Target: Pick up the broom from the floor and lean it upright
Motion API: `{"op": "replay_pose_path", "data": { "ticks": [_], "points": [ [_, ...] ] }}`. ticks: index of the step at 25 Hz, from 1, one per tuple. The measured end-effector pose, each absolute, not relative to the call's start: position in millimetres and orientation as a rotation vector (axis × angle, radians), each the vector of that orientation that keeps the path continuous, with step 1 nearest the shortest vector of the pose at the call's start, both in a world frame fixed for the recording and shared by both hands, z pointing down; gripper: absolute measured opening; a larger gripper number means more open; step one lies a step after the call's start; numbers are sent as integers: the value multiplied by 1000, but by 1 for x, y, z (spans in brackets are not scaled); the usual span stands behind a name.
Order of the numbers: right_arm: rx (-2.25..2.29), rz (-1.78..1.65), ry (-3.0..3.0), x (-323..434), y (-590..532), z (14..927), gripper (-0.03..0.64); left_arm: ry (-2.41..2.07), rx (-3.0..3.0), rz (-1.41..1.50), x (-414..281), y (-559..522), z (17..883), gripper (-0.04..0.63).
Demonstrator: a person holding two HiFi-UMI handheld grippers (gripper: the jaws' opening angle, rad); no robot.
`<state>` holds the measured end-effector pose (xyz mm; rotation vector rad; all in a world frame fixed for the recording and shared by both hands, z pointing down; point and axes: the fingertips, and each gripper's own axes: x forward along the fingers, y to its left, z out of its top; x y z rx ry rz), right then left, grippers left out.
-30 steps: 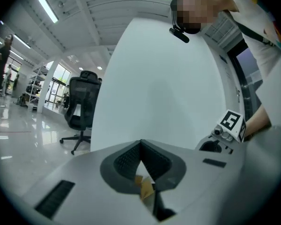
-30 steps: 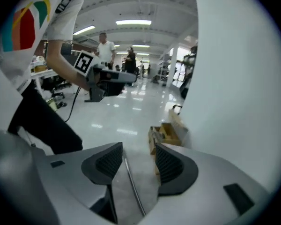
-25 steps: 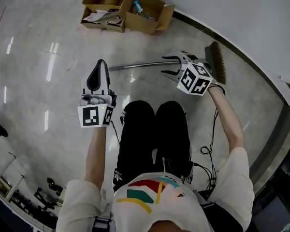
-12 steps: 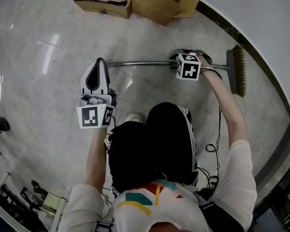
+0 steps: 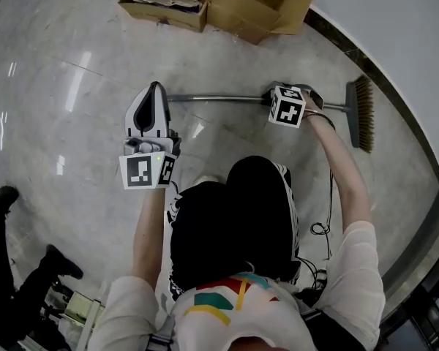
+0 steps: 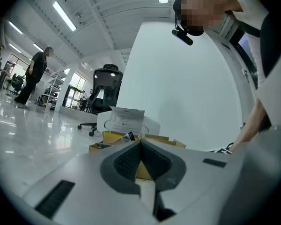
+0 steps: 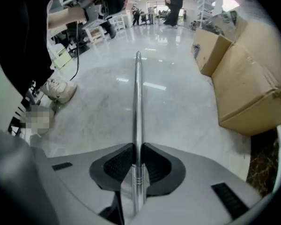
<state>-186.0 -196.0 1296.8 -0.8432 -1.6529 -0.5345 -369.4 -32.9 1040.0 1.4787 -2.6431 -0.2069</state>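
Note:
The broom lies flat on the pale floor. Its metal handle (image 5: 219, 98) runs left to right, and the brush head (image 5: 364, 114) lies at the right near the wall. My right gripper (image 5: 282, 93) points down at the handle, partly hidden under its marker cube. In the right gripper view its jaws (image 7: 137, 146) have just been closing, and both pads now press on the handle (image 7: 137, 97). My left gripper (image 5: 155, 88) hovers shut and empty, just short of the handle's free end. Its closed tips (image 6: 141, 143) point level toward the boxes.
Open cardboard boxes (image 5: 227, 2) with paper and a bottle stand beyond the broom. The wall's dark baseboard (image 5: 395, 101) curves along the right. A bystander's legs (image 5: 14, 269) are at lower left. An office chair (image 6: 105, 86) stands far off. My shoe (image 7: 58, 89) is beside the handle.
I have crouched, and both grippers have sunk toward the floor. The right gripper, open above the handle before, has come down and closed round it. A bystander has entered at lower left.

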Motion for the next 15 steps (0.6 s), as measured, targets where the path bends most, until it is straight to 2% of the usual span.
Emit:
{"op": "replay_pose_path", "data": {
  "ticks": [6,10,15],
  "points": [
    [-621,-383,-2017,-221,-219,1189,86,-2703,1551,-201,-383,-31,975,44],
    [-331,-248,-2277,-237,-273,1098,86,-2718,1675,-225,-387,-59,920,44],
    [147,-85,-2569,-196,-349,984,84,-2669,1884,-284,-368,-107,854,44]
  ]
}}
